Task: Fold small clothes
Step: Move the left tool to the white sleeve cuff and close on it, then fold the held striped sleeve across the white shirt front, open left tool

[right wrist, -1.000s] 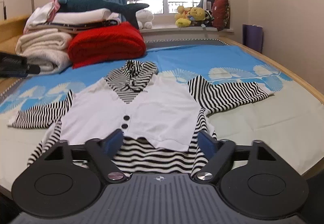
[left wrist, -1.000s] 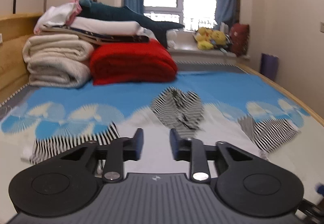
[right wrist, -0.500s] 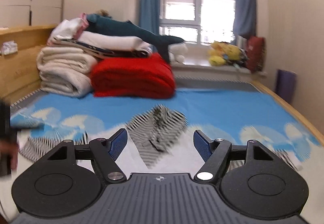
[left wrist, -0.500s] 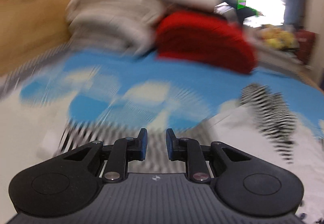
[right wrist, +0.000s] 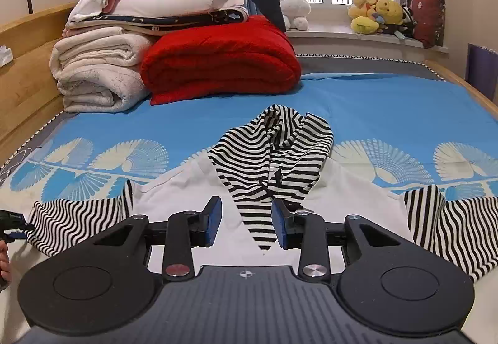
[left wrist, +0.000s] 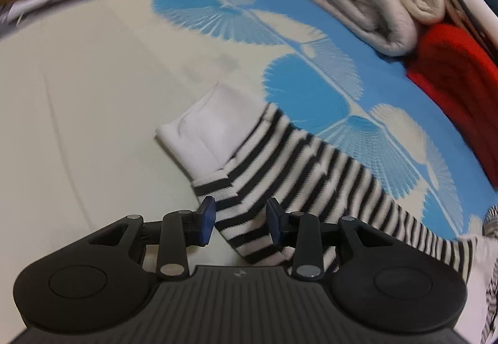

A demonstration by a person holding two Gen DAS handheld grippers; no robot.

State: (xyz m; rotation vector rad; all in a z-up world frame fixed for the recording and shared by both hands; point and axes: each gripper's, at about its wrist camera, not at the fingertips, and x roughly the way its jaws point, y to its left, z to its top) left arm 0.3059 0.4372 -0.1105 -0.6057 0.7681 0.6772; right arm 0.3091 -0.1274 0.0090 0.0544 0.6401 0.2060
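No words or labels can be read on anything here. The small hoodie (right wrist: 274,176) lies flat on the bed (right wrist: 389,113), front up, with its hood toward the window and both arms spread out sideways — one to each side. It has a white body, and the hood and sleeves have black and white stripes. The left sleeve (left wrist: 311,176) runs slantwise in the left wrist view and ends in a white cuff (left wrist: 211,129).

The left gripper (left wrist: 239,221) is partly open and has just been opening. The sleeve lies under the gap, but the pads do not pinch it. The right gripper (right wrist: 247,224) is partly open too and has just been closing — it holds nothing, above the hoodie's chest.
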